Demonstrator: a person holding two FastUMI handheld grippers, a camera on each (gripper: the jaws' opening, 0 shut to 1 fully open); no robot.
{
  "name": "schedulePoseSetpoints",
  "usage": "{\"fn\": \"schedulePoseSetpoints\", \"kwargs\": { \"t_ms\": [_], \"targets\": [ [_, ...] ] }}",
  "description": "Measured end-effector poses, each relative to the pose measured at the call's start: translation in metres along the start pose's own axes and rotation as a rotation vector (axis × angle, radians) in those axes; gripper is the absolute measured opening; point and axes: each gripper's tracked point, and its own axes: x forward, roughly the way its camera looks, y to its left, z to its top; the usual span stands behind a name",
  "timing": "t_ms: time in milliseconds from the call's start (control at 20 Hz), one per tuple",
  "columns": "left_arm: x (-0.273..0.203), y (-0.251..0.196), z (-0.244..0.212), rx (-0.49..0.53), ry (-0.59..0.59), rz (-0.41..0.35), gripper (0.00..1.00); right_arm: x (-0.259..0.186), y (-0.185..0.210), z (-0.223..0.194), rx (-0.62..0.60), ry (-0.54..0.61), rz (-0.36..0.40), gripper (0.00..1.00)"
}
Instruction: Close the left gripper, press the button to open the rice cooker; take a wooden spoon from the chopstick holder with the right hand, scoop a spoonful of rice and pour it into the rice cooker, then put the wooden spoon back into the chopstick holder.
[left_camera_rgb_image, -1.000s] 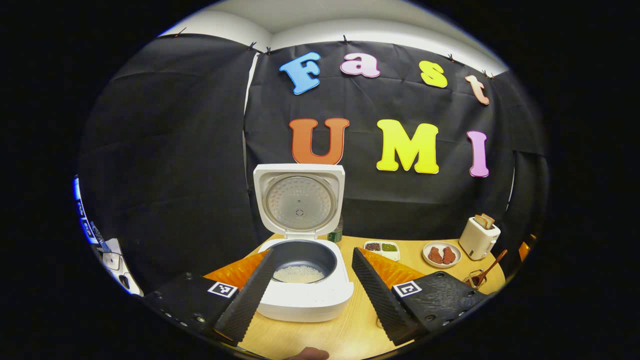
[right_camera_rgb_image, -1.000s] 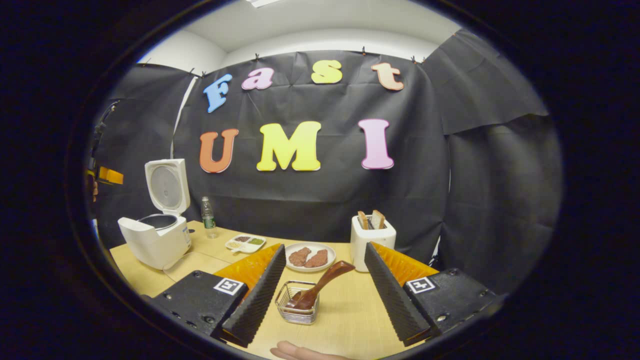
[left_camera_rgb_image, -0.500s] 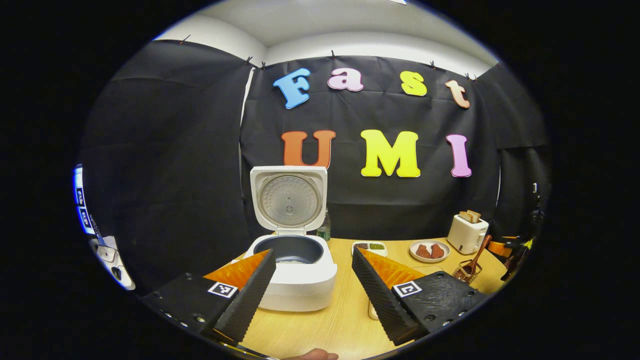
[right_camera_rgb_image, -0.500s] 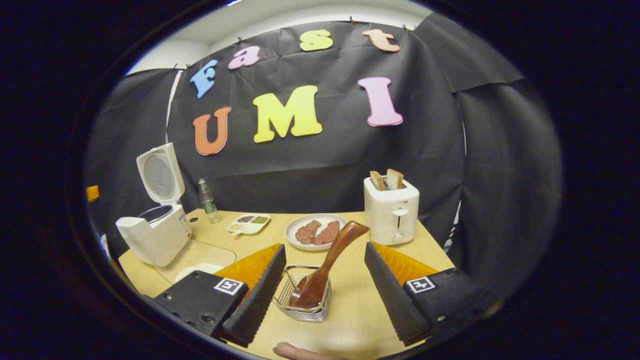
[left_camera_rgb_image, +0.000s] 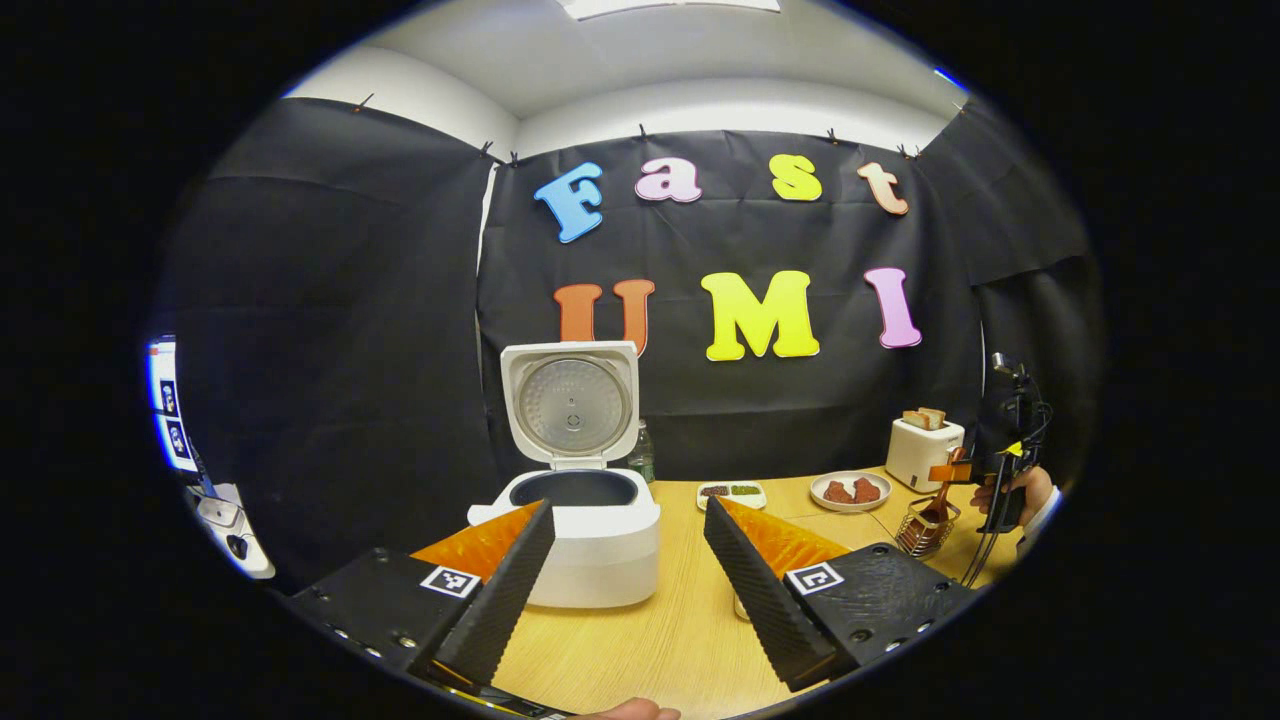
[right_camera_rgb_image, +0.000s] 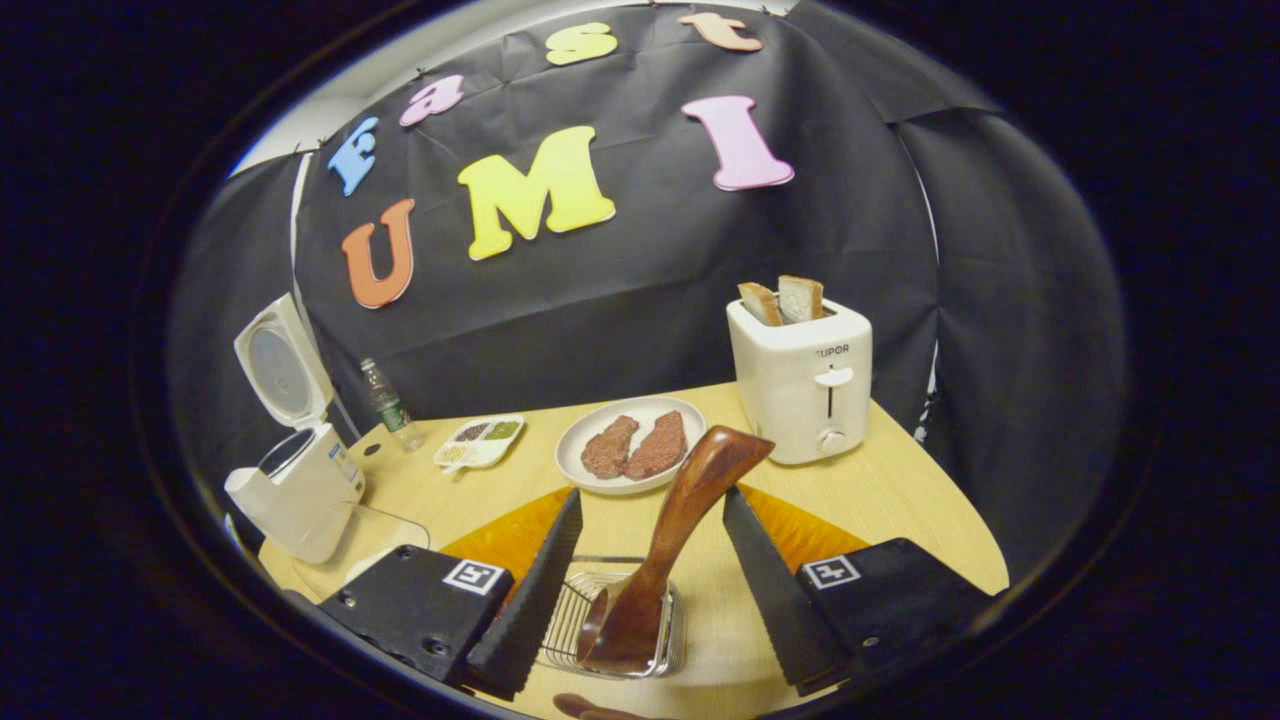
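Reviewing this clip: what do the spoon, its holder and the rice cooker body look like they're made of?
Wooden spoon: dark reddish-brown wood with a smooth, glossy finish, judging by the sheen along its handle. Chopstick holder: thin shiny metal wire, an open basket you can see through. Rice cooker: white shell, probably smooth plastic; its open lid's inner plate looks like dull grey metal.

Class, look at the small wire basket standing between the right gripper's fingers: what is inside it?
The wire basket holds a brown wooden spoon, bowl down, handle leaning up towards the white toaster. The basket floor beneath the bowl is covered.
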Motion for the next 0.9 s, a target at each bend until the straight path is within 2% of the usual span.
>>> {"fn": "schedulePoseSetpoints", "kwargs": {
  "t_ms": [50,100,150,200,250,350,400,500,700,900],
  "targets": [
    [-0.003,-0.001,0.002,-0.009,-0.003,-0.005,0.95,0.005,-0.001,0.000,0.000,0.009,-0.008,0.92],
    [-0.007,0.003,0.003,-0.020,-0.009,-0.004,0.96,0.008,-0.003,-0.001,-0.001,0.019,-0.021,0.84],
    [-0.010,0.005,0.005,-0.027,-0.013,-0.006,0.95,0.012,-0.003,0.000,-0.014,0.020,-0.034,0.82],
    [-0.016,0.008,0.006,-0.035,-0.019,-0.004,0.96,0.014,-0.005,-0.001,-0.030,0.026,-0.046,0.69],
    [-0.020,0.011,0.007,-0.042,-0.026,0.000,0.96,0.020,-0.007,0.000,-0.033,0.027,-0.064,0.72],
    [-0.030,0.015,0.009,-0.050,-0.037,-0.003,0.95,0.021,-0.006,-0.001,-0.030,0.034,-0.077,0.62],
    [-0.034,0.018,0.007,-0.050,-0.040,-0.002,0.96,0.023,-0.006,-0.006,-0.028,0.047,-0.084,0.50],
    [-0.040,0.018,0.003,-0.068,-0.037,-0.030,0.96,0.018,-0.003,-0.006,-0.022,0.047,-0.076,0.33],
    [-0.043,0.025,-0.006,-0.139,-0.027,-0.049,0.97,-0.011,0.016,-0.004,-0.031,0.013,-0.038,0.22],
    [-0.050,0.034,-0.004,-0.153,-0.058,-0.050,0.94,-0.041,0.031,-0.003,-0.092,-0.015,-0.032,0.18]
  ]
}}
